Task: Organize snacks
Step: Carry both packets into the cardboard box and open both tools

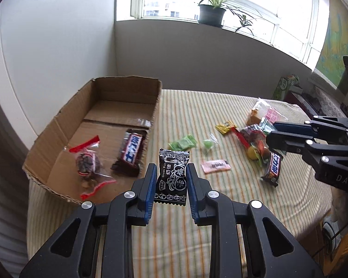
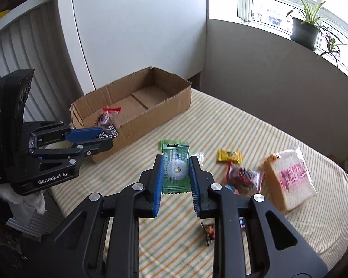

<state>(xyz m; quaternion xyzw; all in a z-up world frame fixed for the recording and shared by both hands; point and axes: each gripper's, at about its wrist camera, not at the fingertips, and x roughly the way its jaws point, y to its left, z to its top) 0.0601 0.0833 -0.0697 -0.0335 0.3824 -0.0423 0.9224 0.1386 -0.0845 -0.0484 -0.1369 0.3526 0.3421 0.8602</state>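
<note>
My left gripper (image 1: 171, 165) is shut on a black plum-candy packet (image 1: 171, 178) and holds it upright above the striped cloth, just right of the cardboard box (image 1: 58, 125). Inside the box lie a Snickers bar (image 1: 132, 153) and a clear red-edged packet of dark fruit (image 1: 88, 166). My right gripper (image 2: 176, 157) is shut on a green packet with a white round sweet (image 2: 175, 171), lifted over the table's middle. In the right wrist view the left gripper (image 2: 105, 136) hangs beside the box (image 2: 150, 125). In the left wrist view the right gripper (image 1: 272, 131) hangs over the snack pile.
Loose on the cloth lie two green packets (image 1: 183, 141), a pink sachet (image 1: 215, 166), a yellow packet (image 2: 228, 156), a second Snickers bar (image 1: 273, 168), a clear packet of red sweets (image 2: 243, 176) and wrapped bread (image 2: 290, 178). A potted plant (image 1: 212, 14) stands on the windowsill.
</note>
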